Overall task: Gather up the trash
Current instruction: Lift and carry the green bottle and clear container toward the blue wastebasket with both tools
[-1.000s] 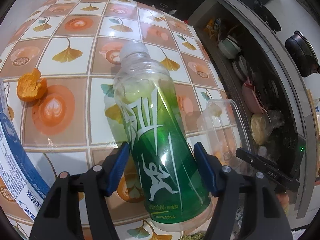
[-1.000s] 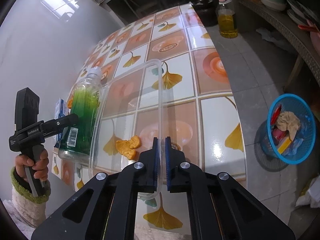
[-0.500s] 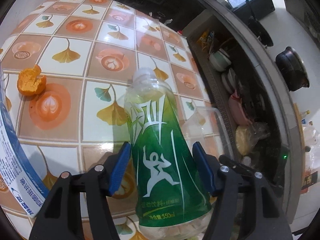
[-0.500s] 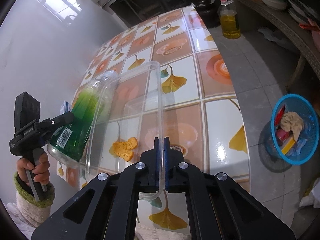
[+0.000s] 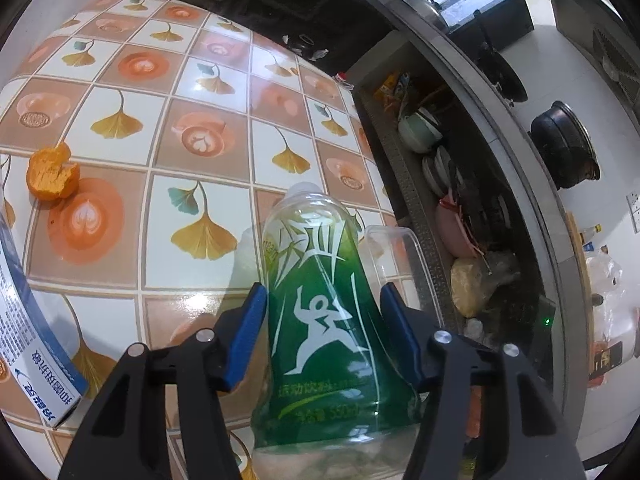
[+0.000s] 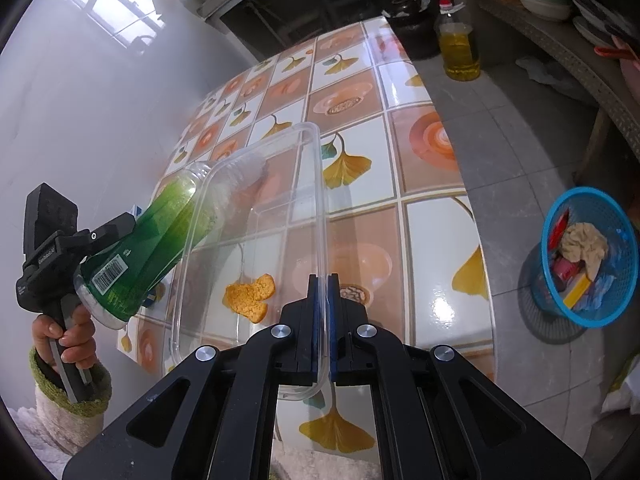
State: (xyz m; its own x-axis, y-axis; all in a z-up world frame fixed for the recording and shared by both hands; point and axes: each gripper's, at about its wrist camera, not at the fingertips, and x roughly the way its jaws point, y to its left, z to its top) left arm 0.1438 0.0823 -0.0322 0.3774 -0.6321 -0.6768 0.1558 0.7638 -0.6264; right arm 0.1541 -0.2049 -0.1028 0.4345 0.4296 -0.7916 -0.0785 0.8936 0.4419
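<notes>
Centrally, a table [image 6: 436,184] covered in an orange-and-white ginkgo-leaf cloth fills both views, its right edge dropping to a grey floor. A clear plastic container [image 6: 304,216] is held tilted above the table, its near rim clamped between the closed jaws of the right gripper [image 6: 322,328]. A green plastic bottle [image 5: 320,320] lies between the blue pads of the left gripper [image 5: 322,336], neck pointing away and into the container's open side; the jaws are closing on its body, both pads touching it. A blue trash basket [image 6: 588,256] stands on the floor to the right, well apart from the table edge. Orange peel [image 6: 250,296] lies on the table beneath the container.
</notes>
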